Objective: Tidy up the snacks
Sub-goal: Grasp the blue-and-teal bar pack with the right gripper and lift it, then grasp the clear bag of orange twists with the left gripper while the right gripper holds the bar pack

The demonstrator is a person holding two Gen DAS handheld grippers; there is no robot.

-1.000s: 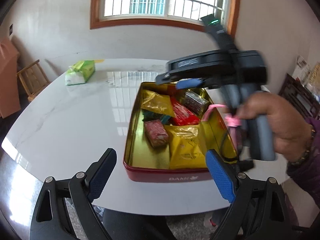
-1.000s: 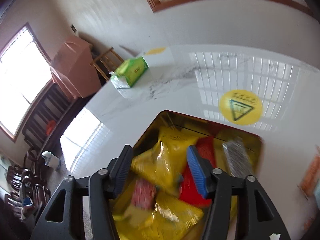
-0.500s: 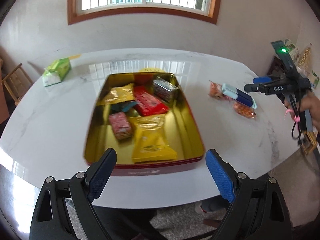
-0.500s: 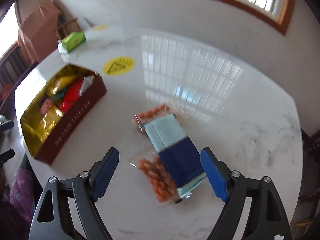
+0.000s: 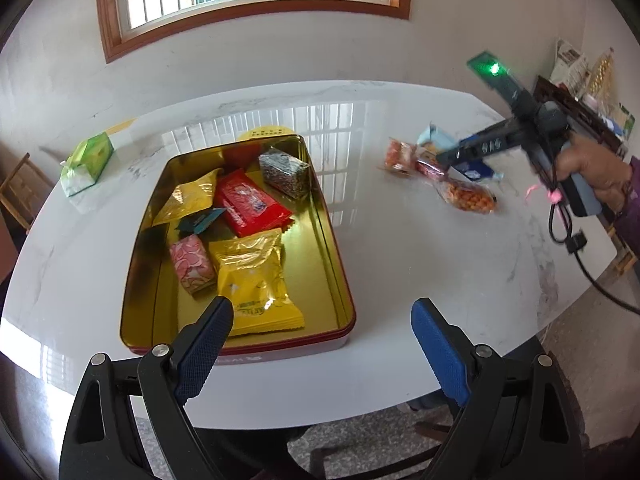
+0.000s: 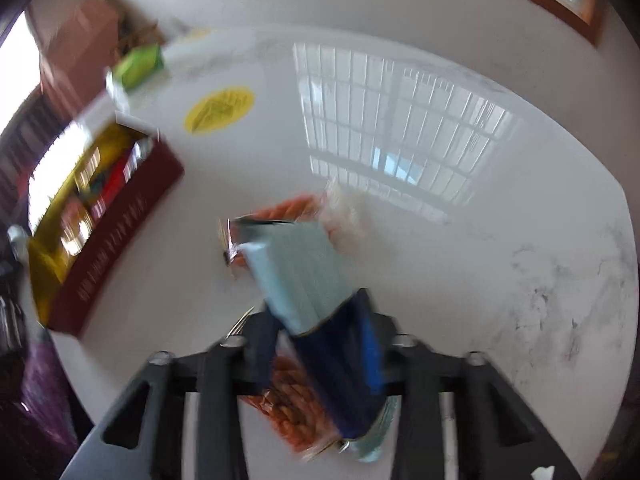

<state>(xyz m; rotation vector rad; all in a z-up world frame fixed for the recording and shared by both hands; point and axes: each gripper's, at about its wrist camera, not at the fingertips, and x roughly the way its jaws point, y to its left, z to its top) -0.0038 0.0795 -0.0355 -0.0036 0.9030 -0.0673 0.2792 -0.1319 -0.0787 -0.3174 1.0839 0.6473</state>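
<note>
Meanwhile, right tongs [image 6: 320,344], angled steeply down, have just clamped the blue-and-teal packet [image 6: 304,276] on the desk [image 6: 460,280]; left tongs [image 5: 322,330] hover wide, empty, near the tin [image 5: 340,280].

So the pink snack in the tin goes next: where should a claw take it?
Grip the pink snack across its short width, coming from above. It lies flat, a plump block, with bare tin floor along its left side and a yellow bag close on its right.

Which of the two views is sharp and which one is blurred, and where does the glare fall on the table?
Left wrist view: sharp, except the blurred right gripper; window glare lies on the table behind the tin. Right wrist view: motion-blurred throughout, the tin and the light-and-dark-blue packet smeared; a bright window reflection covers the table's far half.
</note>
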